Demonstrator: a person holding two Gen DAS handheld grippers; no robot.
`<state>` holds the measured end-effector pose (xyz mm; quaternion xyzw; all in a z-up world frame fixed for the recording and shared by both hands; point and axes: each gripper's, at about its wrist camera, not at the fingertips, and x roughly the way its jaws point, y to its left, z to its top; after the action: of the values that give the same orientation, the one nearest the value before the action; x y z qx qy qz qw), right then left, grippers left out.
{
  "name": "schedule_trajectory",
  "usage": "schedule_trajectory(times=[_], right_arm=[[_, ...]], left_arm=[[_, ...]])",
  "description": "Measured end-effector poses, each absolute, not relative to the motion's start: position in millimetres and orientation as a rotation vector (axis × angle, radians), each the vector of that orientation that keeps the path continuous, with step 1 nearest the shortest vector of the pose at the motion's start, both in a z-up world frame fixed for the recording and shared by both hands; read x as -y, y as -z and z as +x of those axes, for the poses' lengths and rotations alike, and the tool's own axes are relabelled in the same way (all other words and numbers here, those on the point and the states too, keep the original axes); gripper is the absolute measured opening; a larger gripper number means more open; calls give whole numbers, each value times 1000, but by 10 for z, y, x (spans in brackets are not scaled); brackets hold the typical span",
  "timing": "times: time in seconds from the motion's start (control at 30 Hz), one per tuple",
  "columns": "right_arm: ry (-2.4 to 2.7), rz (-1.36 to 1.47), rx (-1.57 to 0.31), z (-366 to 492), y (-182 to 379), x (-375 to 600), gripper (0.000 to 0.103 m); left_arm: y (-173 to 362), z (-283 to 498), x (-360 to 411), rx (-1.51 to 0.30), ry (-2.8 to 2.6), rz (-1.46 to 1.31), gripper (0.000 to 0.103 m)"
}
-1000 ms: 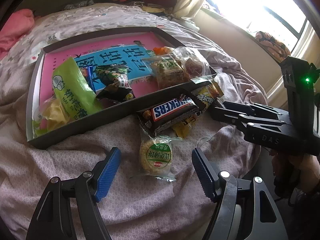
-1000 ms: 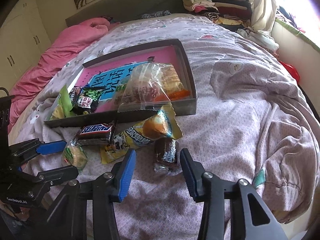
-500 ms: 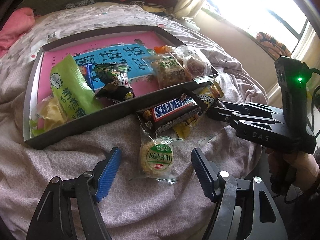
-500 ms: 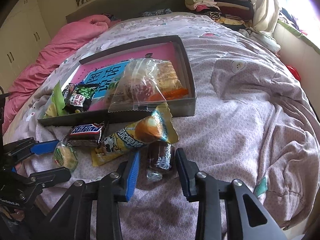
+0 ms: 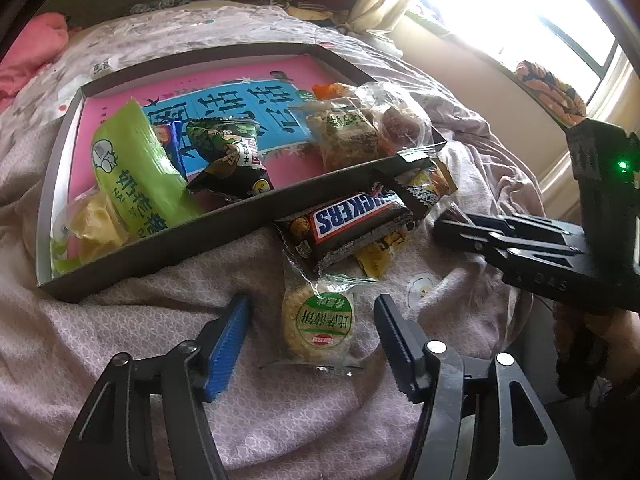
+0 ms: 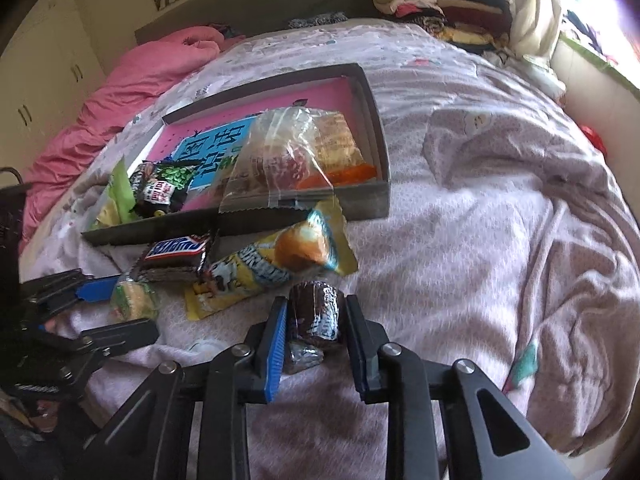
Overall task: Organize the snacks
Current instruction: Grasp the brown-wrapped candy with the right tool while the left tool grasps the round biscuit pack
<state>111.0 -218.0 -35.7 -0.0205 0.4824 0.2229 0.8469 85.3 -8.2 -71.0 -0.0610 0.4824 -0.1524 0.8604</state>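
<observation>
A dark shallow box (image 5: 160,240) with a pink and blue bottom lies on the bed and holds several snack packs; it also shows in the right wrist view (image 6: 380,128). In front of it lie a Snickers bar (image 5: 352,216), a yellow pack (image 6: 276,260) and a round green-label biscuit (image 5: 318,322). My left gripper (image 5: 314,328) is open, its jaws either side of the biscuit. My right gripper (image 6: 316,320) is shut on a small brown wrapped cake (image 6: 314,312) on the bedsheet.
The pink-lilac bedsheet (image 6: 480,240) is wrinkled, with free room to the right of the box. A pink duvet (image 6: 120,92) lies at the far left and folded clothes (image 6: 440,0) at the head. A bright window (image 5: 520,12) is at right.
My right gripper moved forward and closed its jaws onto the brown cake. My left gripper stayed open around the biscuit with little movement.
</observation>
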Motion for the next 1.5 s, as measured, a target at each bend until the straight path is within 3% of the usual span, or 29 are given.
schedule_trajectory(times=[0.27, 0.53, 1.5], right_arm=[[-544, 6, -1056, 974, 308, 2074, 28], [-610, -15, -1043, 851, 229, 1884, 28], [-623, 35, -971, 850, -33, 1939, 28]], left_arm=[[732, 852, 123, -1028, 303, -81, 57], [690, 863, 77, -1034, 318, -121, 35], [151, 731, -200, -871, 299, -172, 34]])
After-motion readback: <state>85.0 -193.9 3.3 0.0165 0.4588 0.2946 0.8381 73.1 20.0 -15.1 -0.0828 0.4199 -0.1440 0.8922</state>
